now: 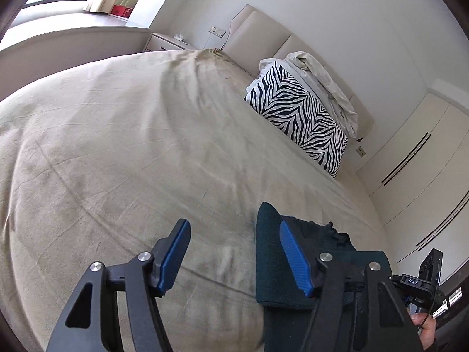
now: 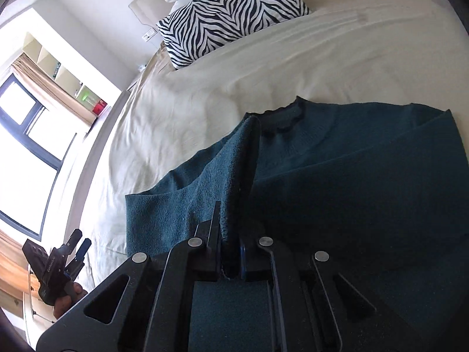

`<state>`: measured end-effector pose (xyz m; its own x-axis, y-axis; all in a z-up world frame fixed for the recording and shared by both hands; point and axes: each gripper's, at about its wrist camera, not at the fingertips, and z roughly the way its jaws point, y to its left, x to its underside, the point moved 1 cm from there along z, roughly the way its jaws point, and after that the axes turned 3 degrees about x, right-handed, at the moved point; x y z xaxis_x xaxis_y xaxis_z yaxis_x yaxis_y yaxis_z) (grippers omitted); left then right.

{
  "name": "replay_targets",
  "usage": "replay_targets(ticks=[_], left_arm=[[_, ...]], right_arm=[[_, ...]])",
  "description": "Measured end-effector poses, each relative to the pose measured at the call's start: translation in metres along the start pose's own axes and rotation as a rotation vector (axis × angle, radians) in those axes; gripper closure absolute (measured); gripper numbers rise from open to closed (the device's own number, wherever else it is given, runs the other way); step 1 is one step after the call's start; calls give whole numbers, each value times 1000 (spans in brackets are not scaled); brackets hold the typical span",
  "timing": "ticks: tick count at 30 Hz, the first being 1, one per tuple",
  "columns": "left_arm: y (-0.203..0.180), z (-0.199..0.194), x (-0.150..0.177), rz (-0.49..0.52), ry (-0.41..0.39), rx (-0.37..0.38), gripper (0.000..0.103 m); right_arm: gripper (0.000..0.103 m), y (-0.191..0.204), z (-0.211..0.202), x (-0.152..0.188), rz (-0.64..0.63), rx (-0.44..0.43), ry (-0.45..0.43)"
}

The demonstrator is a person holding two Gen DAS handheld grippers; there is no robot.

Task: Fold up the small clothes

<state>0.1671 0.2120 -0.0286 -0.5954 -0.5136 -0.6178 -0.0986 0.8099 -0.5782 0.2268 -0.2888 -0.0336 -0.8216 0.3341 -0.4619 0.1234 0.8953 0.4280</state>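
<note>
Right gripper [image 2: 231, 252] pinches a dark teal sweater's [image 2: 337, 176] edge, left gripper [image 1: 234, 258] wide and empty; the seemingly shallow hold may slip.

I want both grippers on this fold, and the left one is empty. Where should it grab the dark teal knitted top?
The left gripper probably should pinch the dark teal knitted top at its free left edge, coming from the left: that edge lies flat on the beige bedsheet, beside the raised fold the right gripper clamps.
</note>
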Motion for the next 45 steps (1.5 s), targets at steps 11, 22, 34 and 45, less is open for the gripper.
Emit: replay_targets(ticks=[11, 22, 34, 45], left_arm=[[-23, 27, 20, 87, 94, 41, 57], [-75, 57, 21, 190, 149, 100, 61], [-101, 146, 71, 371, 294, -104, 72], [-95, 137, 74, 380, 272, -100, 72]], right_arm=[[96, -82, 12, 3, 109, 76, -41], [93, -98, 27, 10, 105, 65, -4], [93, -115, 27, 11, 166, 4, -20], [87, -95, 0, -4, 149, -60, -175]])
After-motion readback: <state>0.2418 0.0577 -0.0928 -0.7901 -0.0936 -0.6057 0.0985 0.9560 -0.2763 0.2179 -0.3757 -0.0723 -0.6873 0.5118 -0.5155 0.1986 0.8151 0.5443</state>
